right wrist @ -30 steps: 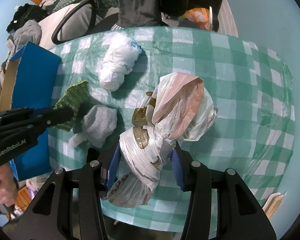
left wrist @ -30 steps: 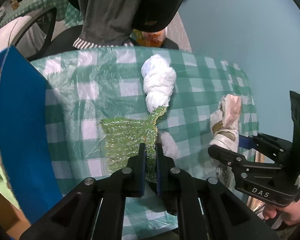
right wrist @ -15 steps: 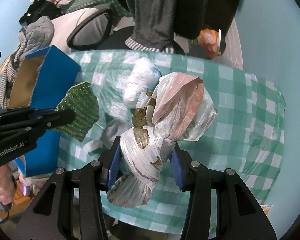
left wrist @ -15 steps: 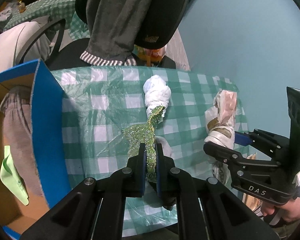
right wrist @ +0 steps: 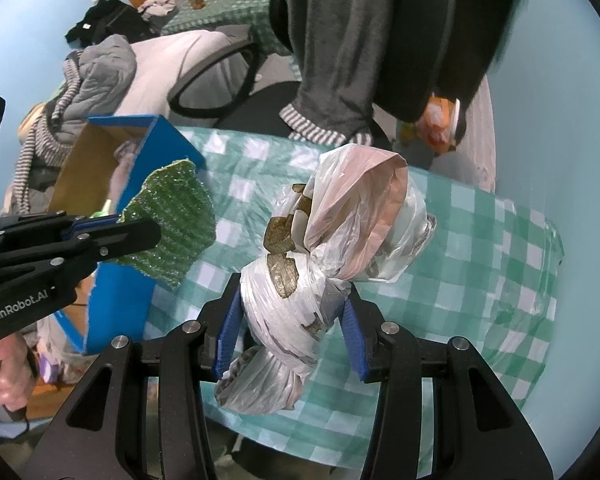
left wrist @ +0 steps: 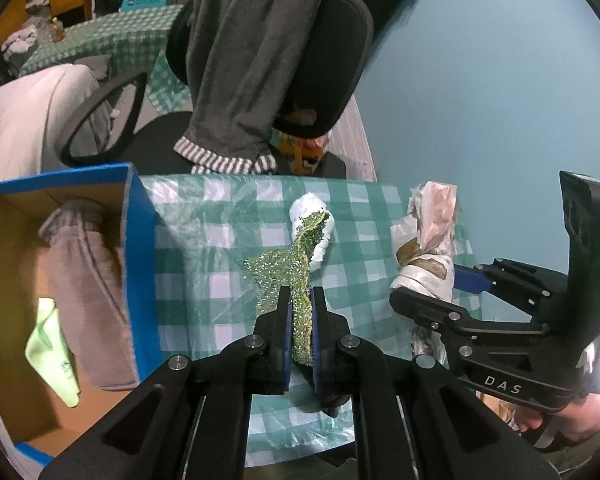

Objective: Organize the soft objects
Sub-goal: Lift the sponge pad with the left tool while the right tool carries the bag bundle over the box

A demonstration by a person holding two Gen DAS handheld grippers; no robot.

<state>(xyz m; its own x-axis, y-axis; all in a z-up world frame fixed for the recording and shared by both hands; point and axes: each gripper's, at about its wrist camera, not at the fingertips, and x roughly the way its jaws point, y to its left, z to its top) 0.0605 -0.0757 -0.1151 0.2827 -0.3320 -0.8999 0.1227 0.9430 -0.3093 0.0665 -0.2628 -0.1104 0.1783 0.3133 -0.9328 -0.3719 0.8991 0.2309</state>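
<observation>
My left gripper (left wrist: 300, 300) is shut on a glittery green cloth (left wrist: 288, 268) and holds it above the checked table (left wrist: 228, 240); the cloth also shows in the right wrist view (right wrist: 172, 220). My right gripper (right wrist: 290, 320) is shut on a knotted bundle of plastic bags (right wrist: 340, 240), lifted above the table; the bundle also shows in the left wrist view (left wrist: 428, 240). A white bag bundle (left wrist: 312, 220) lies on the table behind the green cloth. A blue cardboard box (left wrist: 140, 264) stands at the left, open, with grey clothing (left wrist: 84, 280) and a light green item (left wrist: 52, 352) inside.
A black office chair (left wrist: 320, 60) draped with a dark grey garment (left wrist: 244, 60) stands behind the table. Another chair with pale clothing (left wrist: 32, 120) is at the left. A teal wall (left wrist: 480, 100) is on the right. An orange bag (right wrist: 440, 120) sits behind the table.
Both grippers have risen from the table with their loads. The green cloth has left the tabletop and hangs from the left gripper. The open box has come into fuller view at left.
</observation>
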